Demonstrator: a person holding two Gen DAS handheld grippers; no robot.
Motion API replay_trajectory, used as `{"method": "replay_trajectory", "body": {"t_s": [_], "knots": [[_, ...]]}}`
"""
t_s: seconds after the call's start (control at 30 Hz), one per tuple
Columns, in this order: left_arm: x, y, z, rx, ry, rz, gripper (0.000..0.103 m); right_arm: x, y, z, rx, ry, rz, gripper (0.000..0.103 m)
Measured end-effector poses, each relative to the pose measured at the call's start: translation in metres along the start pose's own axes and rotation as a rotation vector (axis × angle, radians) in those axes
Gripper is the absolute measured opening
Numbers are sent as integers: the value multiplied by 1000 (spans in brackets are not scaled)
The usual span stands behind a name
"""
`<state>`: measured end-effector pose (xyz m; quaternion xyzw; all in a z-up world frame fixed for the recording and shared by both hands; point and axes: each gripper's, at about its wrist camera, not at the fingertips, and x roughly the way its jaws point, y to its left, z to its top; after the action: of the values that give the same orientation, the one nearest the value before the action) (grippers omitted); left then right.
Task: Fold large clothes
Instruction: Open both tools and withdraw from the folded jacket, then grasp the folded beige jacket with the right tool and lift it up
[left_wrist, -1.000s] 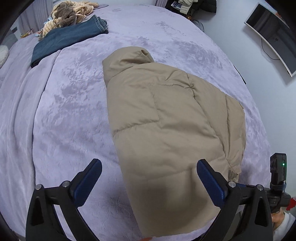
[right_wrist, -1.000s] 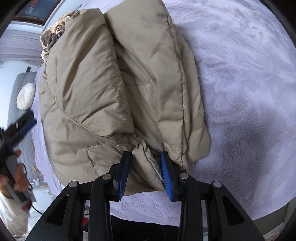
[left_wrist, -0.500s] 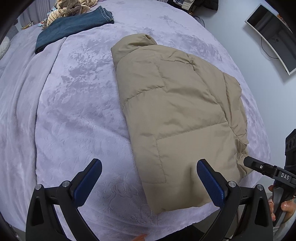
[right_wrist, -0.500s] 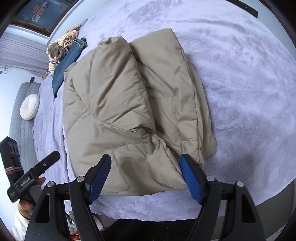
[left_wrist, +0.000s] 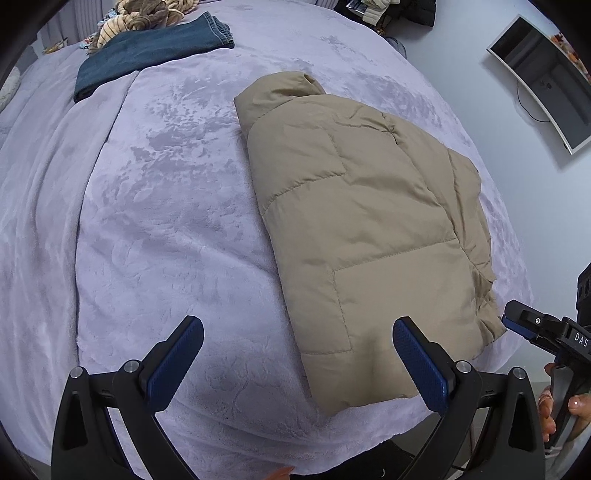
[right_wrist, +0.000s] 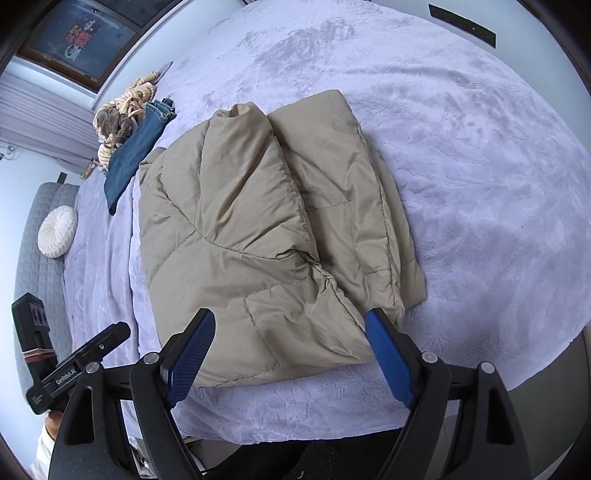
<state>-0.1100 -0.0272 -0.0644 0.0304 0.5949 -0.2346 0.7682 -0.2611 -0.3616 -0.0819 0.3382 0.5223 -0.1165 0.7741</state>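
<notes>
A lilac plush blanket (left_wrist: 155, 206) covers the bed. At its far side, folded blue jeans (left_wrist: 147, 51) lie touching a striped tan-and-brown bundle (left_wrist: 147, 14). A round white cushion (right_wrist: 58, 231) rests on a grey quilted cover (right_wrist: 40, 258); a curved monitor (left_wrist: 543, 74) stands near the wall.

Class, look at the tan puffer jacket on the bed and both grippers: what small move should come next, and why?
Probably bring both grippers down to the jacket's near hem to fold it toward the collar. It lies folded lengthwise, still long. The left gripper is open and empty; the right gripper's jaws are opening, nothing pinched between them.
</notes>
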Motion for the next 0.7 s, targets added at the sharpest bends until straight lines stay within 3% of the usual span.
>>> {"method": "replay_trajectory", "body": {"t_s": [0.2, 0.43, 0.7], "knots": [[15, 4, 14, -62, 21, -30, 102, 5, -9, 19, -1, 25, -3, 86], [36, 2, 40, -156, 34, -68, 102, 20, -28, 68, -39, 93, 13, 86], [74, 14, 61, -223, 68, -287, 102, 45, -56, 114, -59, 138, 91, 88]]}}
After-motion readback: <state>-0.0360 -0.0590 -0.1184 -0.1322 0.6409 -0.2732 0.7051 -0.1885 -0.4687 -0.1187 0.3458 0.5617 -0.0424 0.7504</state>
